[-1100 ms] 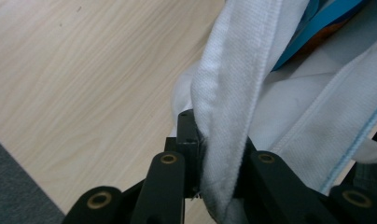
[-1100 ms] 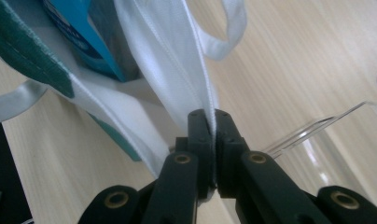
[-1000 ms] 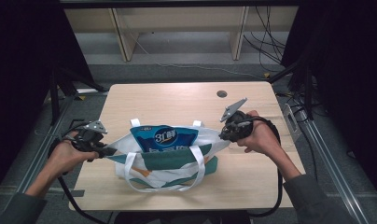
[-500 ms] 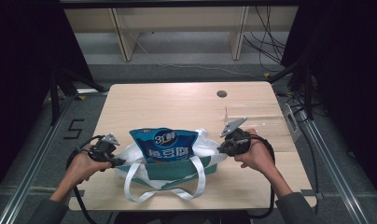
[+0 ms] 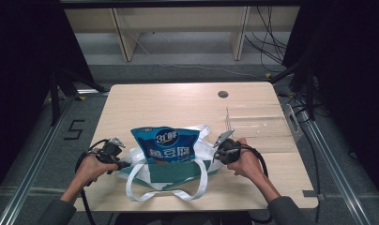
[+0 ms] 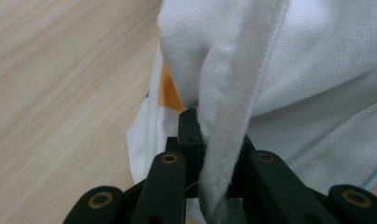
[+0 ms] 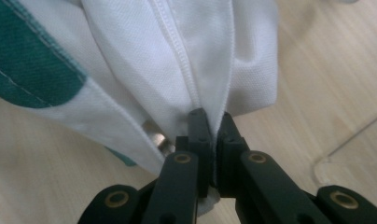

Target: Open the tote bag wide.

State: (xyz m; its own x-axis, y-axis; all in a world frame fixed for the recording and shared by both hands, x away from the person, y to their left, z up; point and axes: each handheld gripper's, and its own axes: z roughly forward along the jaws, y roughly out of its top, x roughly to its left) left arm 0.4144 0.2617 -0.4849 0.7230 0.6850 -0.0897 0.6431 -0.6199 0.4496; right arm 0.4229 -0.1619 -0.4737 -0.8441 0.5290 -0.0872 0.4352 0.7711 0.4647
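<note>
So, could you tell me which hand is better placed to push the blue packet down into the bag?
Neither is free: the left gripper and right gripper each clamp the bag. The blue packet looks about midway.

high: above, facing down-forward | gripper views: close on bag (image 5: pixel 169 171) ends

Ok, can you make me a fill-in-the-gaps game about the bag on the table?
1. The left gripper and the right gripper each pinch the ____ fabric of the tote bag.
2. Sticking up out of the bag is a ____ packet with white writing.
3. The bag's looped handles are ____.
4. The bag rests on a ____ table.

Missing words: white; blue; white; wooden
</note>
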